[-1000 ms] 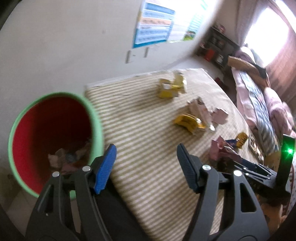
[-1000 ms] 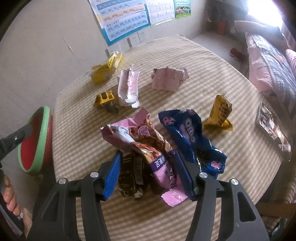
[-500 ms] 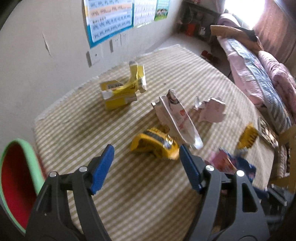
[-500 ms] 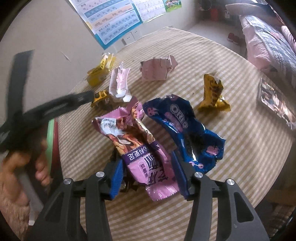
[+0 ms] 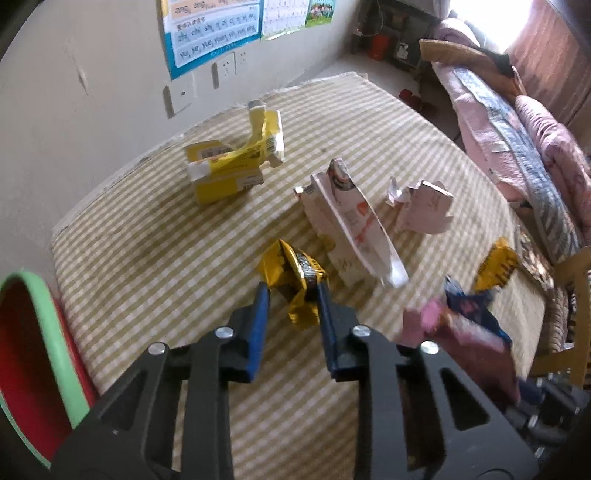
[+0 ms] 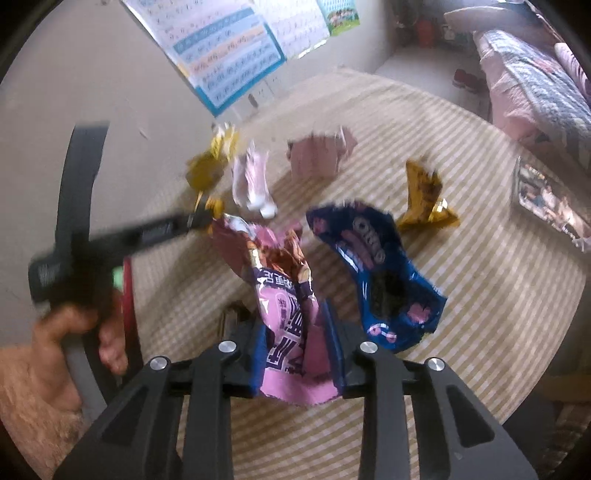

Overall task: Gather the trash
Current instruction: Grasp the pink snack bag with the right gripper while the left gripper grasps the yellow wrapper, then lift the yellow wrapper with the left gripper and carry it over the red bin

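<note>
Trash lies on a table with a striped cloth (image 5: 155, 251). My left gripper (image 5: 291, 295) is shut on a crumpled gold wrapper (image 5: 295, 273) near the table's left middle. My right gripper (image 6: 295, 332) is shut on a pink snack bag (image 6: 284, 295) and holds it lifted above the cloth. A blue Oreo bag (image 6: 380, 273) lies just right of it. In the left wrist view, a yellow carton (image 5: 232, 166), a white torn pack (image 5: 351, 225) and a pale pink carton (image 5: 424, 210) lie farther back. A red bin with a green rim (image 5: 33, 350) stands at the left edge.
Another gold wrapper (image 6: 424, 199) lies right of the Oreo bag. A flat printed packet (image 6: 550, 203) sits at the table's right edge. A wall with posters (image 5: 210, 33) runs behind the table. A bed with pink bedding (image 5: 524, 110) is at the right.
My left gripper swung from the bin to the gold wrapper and closed on it. My right gripper closed on the pink snack bag and raised it.
</note>
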{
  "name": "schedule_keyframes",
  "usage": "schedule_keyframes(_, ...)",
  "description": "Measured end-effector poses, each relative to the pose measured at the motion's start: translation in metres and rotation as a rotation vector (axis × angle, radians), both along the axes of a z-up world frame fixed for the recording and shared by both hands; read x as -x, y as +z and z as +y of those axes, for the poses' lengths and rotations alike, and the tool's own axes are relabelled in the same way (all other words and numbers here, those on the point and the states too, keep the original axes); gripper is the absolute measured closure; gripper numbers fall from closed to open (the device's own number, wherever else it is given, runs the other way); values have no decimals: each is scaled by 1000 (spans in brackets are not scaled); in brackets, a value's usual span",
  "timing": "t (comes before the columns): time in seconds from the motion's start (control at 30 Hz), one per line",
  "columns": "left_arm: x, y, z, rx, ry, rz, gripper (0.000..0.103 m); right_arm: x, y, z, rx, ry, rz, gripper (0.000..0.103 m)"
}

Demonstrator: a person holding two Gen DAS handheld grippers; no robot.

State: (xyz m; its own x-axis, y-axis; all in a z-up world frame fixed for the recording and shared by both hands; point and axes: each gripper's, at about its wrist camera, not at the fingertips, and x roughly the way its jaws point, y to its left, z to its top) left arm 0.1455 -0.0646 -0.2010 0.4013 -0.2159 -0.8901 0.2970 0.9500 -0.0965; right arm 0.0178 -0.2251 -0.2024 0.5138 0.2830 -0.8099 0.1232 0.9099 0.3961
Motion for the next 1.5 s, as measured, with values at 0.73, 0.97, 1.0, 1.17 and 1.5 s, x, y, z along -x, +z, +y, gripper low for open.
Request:
schedule_keyframes(0.73,104,23,90,70,120,-23,80,6,48,60,50,138,-112,78)
schedule_keyframes(0.97,103,15,90,71,115,-1,79,9,25,79,72,237,-24,77)
schedule_keyframes(1.0,103,13,89,71,112,3,79,11,19,81,78,246,-6,77)
schedule_keyframes(1.17,103,11,86,69,100,11,79,16,-13,91,64,297,104,71)
schedule_keyframes(1.5,101,5,89,74,105,36,78,12,-24,97,9,315,135,42)
